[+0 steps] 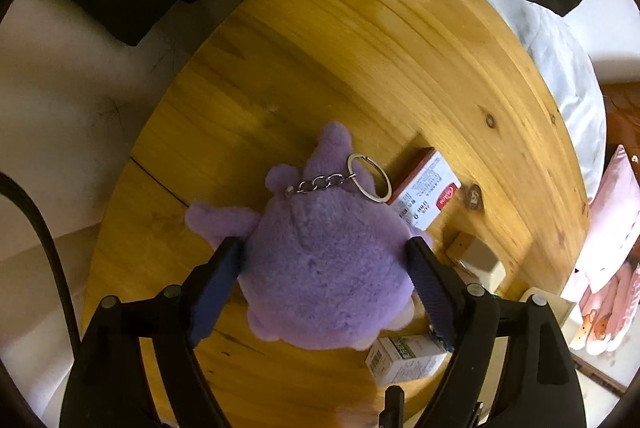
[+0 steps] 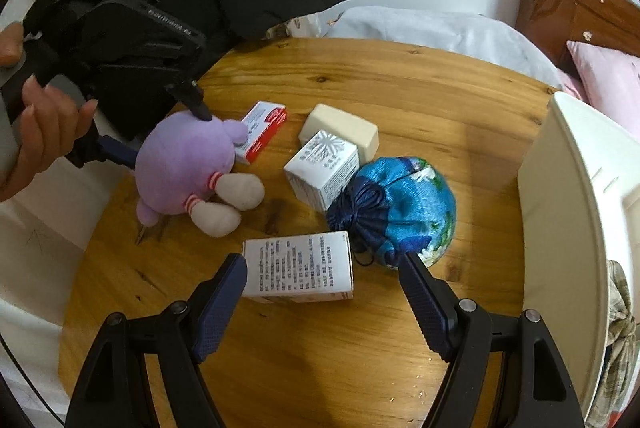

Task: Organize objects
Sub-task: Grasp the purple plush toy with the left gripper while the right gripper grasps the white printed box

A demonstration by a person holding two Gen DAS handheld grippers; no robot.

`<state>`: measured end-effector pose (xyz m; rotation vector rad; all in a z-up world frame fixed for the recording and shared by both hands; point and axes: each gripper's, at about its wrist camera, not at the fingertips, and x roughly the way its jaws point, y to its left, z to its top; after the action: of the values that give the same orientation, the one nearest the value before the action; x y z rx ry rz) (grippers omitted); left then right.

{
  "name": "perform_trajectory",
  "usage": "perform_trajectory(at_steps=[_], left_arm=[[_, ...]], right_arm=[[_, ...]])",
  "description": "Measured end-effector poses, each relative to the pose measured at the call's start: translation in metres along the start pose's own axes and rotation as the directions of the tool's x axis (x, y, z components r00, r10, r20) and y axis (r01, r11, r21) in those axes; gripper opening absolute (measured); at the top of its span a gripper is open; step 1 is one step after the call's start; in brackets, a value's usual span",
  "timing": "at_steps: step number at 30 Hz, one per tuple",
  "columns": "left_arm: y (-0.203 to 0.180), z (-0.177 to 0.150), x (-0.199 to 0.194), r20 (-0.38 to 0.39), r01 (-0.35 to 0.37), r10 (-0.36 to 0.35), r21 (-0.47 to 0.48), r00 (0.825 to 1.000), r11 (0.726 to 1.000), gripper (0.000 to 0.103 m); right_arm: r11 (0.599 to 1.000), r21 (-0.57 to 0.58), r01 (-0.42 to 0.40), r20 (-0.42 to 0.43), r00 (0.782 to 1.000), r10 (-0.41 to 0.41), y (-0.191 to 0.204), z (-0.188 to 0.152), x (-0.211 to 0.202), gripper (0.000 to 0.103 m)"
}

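Purple plush (image 1: 320, 268) btwn left jaws, table (image 1: 360, 47).

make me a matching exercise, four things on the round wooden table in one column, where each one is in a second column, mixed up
Things:
1. purple plush keychain
2. blue drawstring pouch
3. white box with printed text
4. red and white box

Places:
A. between the right gripper's fingers
B. lying behind the plush
C. between the left gripper's fingers
D. beside the snowflake carton, towards the white bin

Pairs: 1-C, 2-D, 3-A, 4-B
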<state>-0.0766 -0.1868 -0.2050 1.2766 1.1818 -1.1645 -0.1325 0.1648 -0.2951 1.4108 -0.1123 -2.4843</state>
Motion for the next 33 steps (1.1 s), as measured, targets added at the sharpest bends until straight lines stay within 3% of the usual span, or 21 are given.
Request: perform_trajectory(at_steps=[9,22,28,33], left_arm=[[-0.003,0.008,0.006,0.026,-0.042,0.042,0.002,0.999,0.999,0.092],[-0.003,0.019,0.010,-0.010,-0.091,0.091,0.007,0.996,0.996,0.093],[0.006,0.021,0.012,-0.043,-0.059,0.058,-0.017,0.997,0.998,0.092],[0.012,0.016,0.006,-0.031,-0.029,0.029,0.006,0.999,1.000,0.083]], right_arm=[[0.999,-0.019,-0.033,0.010,0.999,0.033,-0.002,-0.003,0.010,0.079],[0.994,-0.051,-0.095,0.009,0.995,0.095,0.005,-0.005,0.013,0.079],[0.994,-0.050,-0.102,0.008,0.995,0.102,0.008,-0.005,0.012,0.079],[0.993,-0.035,-0.110,0.007,0.994,0.111,0.008,-0.003,0.016,0.079]])
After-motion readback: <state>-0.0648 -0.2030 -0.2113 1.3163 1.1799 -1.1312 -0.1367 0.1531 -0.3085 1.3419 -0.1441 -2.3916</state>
